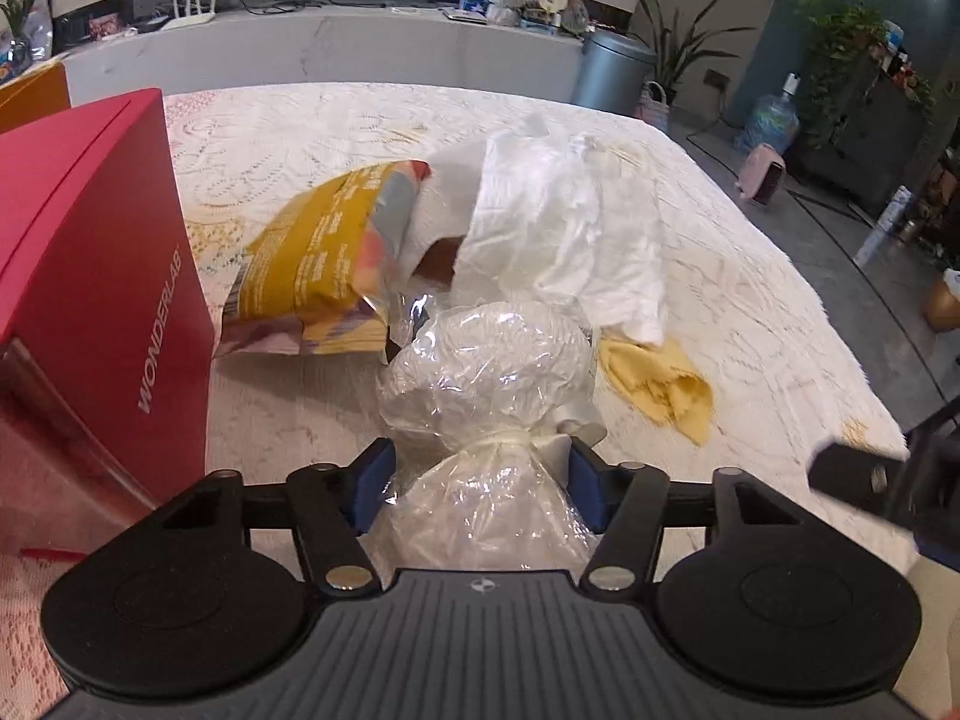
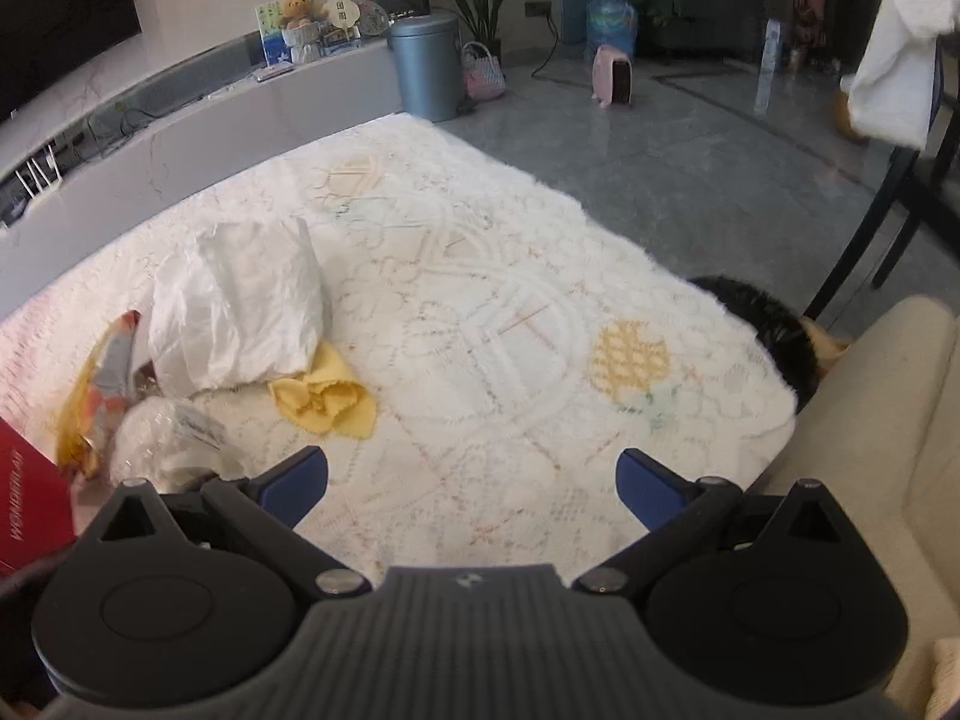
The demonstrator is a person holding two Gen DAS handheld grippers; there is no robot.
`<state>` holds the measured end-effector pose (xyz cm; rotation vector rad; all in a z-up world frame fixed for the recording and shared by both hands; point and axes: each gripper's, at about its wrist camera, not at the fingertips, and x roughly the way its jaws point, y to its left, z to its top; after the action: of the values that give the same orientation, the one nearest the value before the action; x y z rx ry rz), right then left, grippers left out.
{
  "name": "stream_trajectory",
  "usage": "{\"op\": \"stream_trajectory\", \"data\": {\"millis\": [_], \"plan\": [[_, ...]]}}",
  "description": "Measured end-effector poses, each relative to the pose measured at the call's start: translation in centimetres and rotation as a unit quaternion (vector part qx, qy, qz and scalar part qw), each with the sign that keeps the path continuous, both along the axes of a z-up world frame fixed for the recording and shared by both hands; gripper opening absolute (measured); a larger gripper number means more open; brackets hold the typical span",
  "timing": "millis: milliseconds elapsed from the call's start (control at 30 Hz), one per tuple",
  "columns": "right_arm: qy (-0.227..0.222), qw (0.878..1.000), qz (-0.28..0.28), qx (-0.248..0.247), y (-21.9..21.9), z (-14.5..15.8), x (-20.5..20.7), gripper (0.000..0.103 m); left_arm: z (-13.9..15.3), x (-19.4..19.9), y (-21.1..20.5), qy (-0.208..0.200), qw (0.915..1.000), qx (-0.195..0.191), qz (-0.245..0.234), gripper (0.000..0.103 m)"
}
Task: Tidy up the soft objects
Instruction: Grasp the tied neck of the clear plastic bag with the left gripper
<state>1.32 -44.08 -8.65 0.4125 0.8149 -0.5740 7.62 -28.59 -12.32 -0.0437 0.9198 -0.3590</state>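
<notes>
A clear plastic bag (image 1: 486,360) stuffed with white material and tied at the neck lies on the white rug (image 1: 336,132). My left gripper (image 1: 480,480) is shut on its near end, and the blue pads (image 1: 372,480) press against both sides of it. Just beyond lie a yellow snack bag (image 1: 312,264), a crumpled white plastic bag (image 1: 552,222) and a yellow cloth (image 1: 660,384). In the right wrist view, the right gripper (image 2: 471,486) stands open over bare rug with nothing between its fingers. The yellow cloth (image 2: 324,402), white bag (image 2: 234,306) and clear bag (image 2: 156,432) lie to its left.
A red box (image 1: 90,276) marked WONDERLAB stands on the rug at the left, close to the snack bag. A beige sofa (image 2: 870,420) borders the rug (image 2: 480,300) on the right, with a black furry thing (image 2: 774,330) at the edge. A grey bin (image 2: 426,66) stands beyond the rug.
</notes>
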Motion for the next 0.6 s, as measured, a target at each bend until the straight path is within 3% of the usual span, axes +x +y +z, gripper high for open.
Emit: {"op": "stream_trajectory", "data": {"millis": [167,267,333,367,467,600], "plan": [[-0.031,0.999,-0.009,0.027,0.2,0.3,0.3,0.100,0.9,-1.2,0.4,-0.014,0.9993,0.021,-0.029,0.065],[-0.036,0.998,0.013,0.042,0.5,-0.3,1.4,0.100,1.3,-1.8,0.8,-0.019,0.9983,0.040,-0.038,0.065],[-0.029,0.998,0.028,0.042,0.6,-0.8,2.4,0.086,1.4,-2.1,1.6,-0.011,0.9985,0.039,-0.036,0.065],[-0.022,0.998,0.032,0.043,0.7,-1.1,2.9,0.070,1.5,-2.2,2.0,-0.003,0.9988,0.034,-0.036,0.065],[0.001,0.998,0.048,0.042,0.6,-2.2,4.9,0.067,1.8,-2.4,3.3,0.012,0.9992,0.011,-0.035,0.065],[0.019,0.998,0.061,0.020,0.6,-2.9,7.1,0.067,2.0,-2.7,4.1,0.009,0.9994,0.013,-0.030,0.065]]}}
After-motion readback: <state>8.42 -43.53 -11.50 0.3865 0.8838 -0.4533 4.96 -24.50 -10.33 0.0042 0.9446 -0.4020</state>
